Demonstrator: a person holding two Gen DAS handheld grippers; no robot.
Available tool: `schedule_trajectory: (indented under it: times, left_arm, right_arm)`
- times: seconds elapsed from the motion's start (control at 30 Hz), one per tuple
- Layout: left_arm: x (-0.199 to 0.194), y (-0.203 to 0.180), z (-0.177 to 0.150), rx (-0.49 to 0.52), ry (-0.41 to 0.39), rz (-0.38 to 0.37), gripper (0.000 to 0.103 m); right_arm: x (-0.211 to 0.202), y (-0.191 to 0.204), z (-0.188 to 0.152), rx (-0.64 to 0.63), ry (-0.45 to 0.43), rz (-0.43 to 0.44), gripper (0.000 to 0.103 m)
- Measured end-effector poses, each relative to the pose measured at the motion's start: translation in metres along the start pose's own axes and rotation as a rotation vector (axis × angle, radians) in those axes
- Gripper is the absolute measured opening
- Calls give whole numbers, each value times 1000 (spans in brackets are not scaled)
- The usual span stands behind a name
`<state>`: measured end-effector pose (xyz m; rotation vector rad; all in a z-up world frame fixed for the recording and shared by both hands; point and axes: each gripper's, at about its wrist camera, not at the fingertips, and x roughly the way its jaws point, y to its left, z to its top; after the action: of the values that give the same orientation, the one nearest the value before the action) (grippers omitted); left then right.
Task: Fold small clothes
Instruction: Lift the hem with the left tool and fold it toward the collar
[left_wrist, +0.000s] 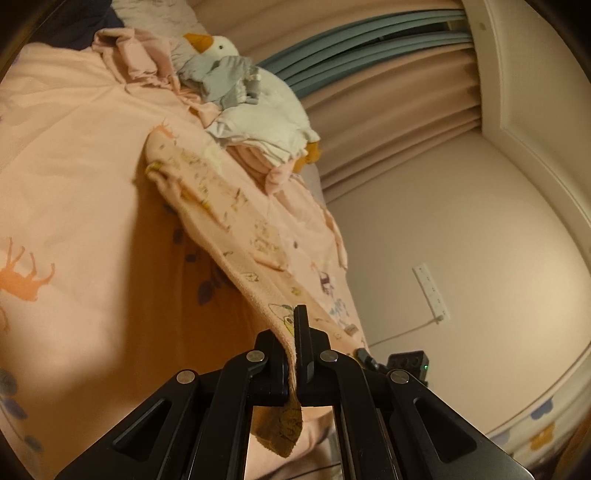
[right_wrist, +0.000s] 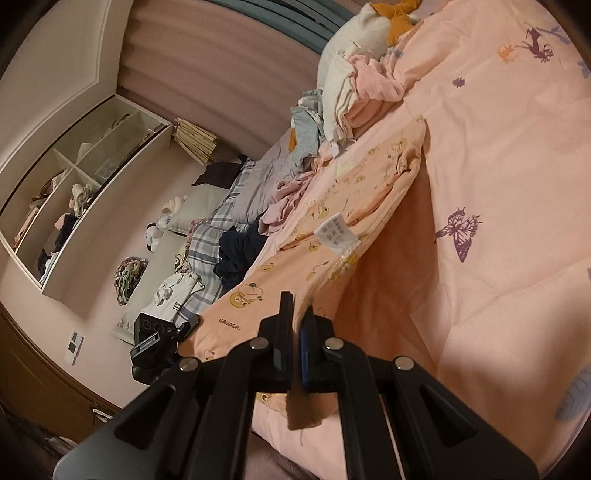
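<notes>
both grippers pinch the small peach garment above the bed

the small peach garment (left_wrist: 236, 221) with little cartoon prints hangs stretched between the two grippers, lifted off the pink bedspread (left_wrist: 74, 166). in the left wrist view its long axis runs from the fingers at the bottom centre up and to the left, ending in a bunched, rounded end that points toward the plush goose (left_wrist: 258, 92) at the far part of the bed. in the right wrist view the same garment (right_wrist: 332, 206) runs from the fingers up and to the right, its far end near the heap of pink and white clothes (right_wrist: 362, 88); a white care label (right_wrist: 337, 232) shows on its edge, turned toward the camera.

the left gripper (left_wrist: 295, 332) is clenched on one edge of the fabric: the cloth passes between the two black fingers (left_wrist: 302, 325) and a darker, shadowed corner hangs out below them. the right gripper (right_wrist: 297, 325) is likewise clamped on the garment, whose hem rises straight out from between its fingers (right_wrist: 285, 314), with a fold dropping below.

under the raised cloth a shadow falls on the bedspread. the other gripper's body (right_wrist: 155, 332) shows at the garment's lower left corner in the right wrist view.
</notes>
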<state>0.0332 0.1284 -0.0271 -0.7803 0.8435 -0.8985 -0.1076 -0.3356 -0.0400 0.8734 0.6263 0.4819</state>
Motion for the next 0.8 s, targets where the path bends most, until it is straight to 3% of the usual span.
schedule_trajectory:
  times: [0.17, 0.5, 0.63, 0.8]
  left_arm:
    - [-13, -5, -6, -9, 14, 4, 0]
    - [-49, -34, -24, 28, 21, 39, 0]
    - [-44, -35, -16, 19, 23, 46, 0]
    - [-26, -22, 12, -19, 7, 59, 0]
  right_arm:
    - [-14, 7, -4, -17, 3, 4, 4]
    - [-57, 53, -19, -171, 21, 64, 4]
    - [-57, 60, -14, -197, 12, 84, 4]
    - [-39, 43, 6, -137, -1, 79, 5]
